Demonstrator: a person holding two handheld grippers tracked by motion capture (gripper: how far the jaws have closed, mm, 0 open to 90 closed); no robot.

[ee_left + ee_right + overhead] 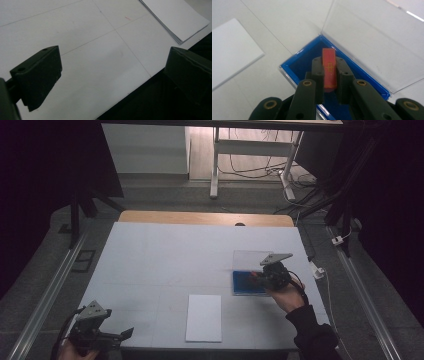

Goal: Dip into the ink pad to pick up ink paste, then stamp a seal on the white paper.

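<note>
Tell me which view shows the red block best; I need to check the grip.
The right gripper view: the red block sits clamped between the right gripper jaws over the blue box. The high view gives barely a speck.

The person's right hand (286,296) comes in from the near right, its dark sleeve at the near edge, and reaches forward and a little to the left. The right gripper (329,72) tilts downward, its two black jaws drawn close together and pressing on something narrow between them. The left hand (75,351), barely visible in the dim near-left corner, holds the left gripper (112,75) low, jaws spread wide apart and pointing rightward.
</note>
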